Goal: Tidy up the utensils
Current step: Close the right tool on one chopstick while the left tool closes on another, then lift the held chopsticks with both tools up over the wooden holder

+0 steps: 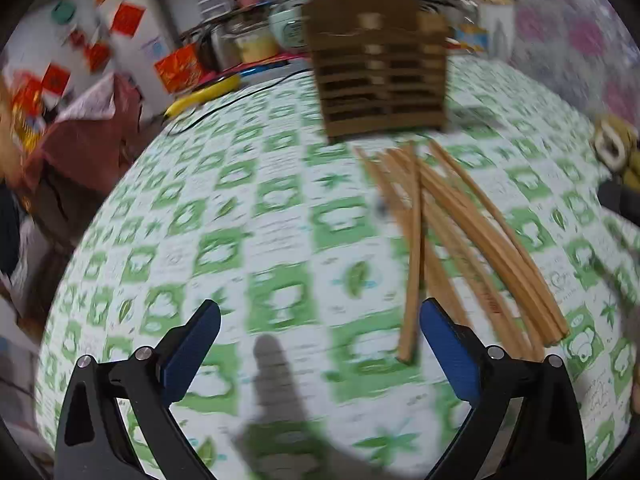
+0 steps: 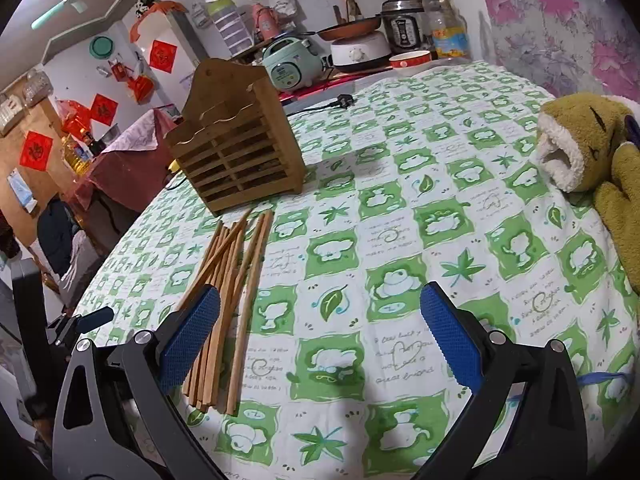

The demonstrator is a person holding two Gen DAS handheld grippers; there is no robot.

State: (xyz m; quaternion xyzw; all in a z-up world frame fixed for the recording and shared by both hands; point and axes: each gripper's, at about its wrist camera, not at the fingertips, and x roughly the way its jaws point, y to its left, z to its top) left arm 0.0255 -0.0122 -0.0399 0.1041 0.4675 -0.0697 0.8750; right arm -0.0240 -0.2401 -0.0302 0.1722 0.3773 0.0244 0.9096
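Several wooden chopsticks (image 1: 452, 236) lie loose in a fan on the green-and-white tablecloth (image 1: 280, 220), in front of a slatted wooden utensil holder (image 1: 380, 64). My left gripper (image 1: 320, 344) is open and empty, and the chopsticks' near ends reach its right finger. The left wrist view is blurred. In the right wrist view the chopsticks (image 2: 236, 280) lie at the left, partly behind the left finger of my right gripper (image 2: 320, 332), which is open with nothing between its fingers. The holder (image 2: 236, 140) stands upright beyond them.
A yellow plush toy (image 2: 592, 152) lies at the table's right edge. Rice cookers (image 2: 292, 64), a bottle (image 2: 444, 24) and a bowl crowd the far edge, with a black cable and plug (image 2: 340, 100). The left gripper's tip (image 2: 88, 318) shows at the left.
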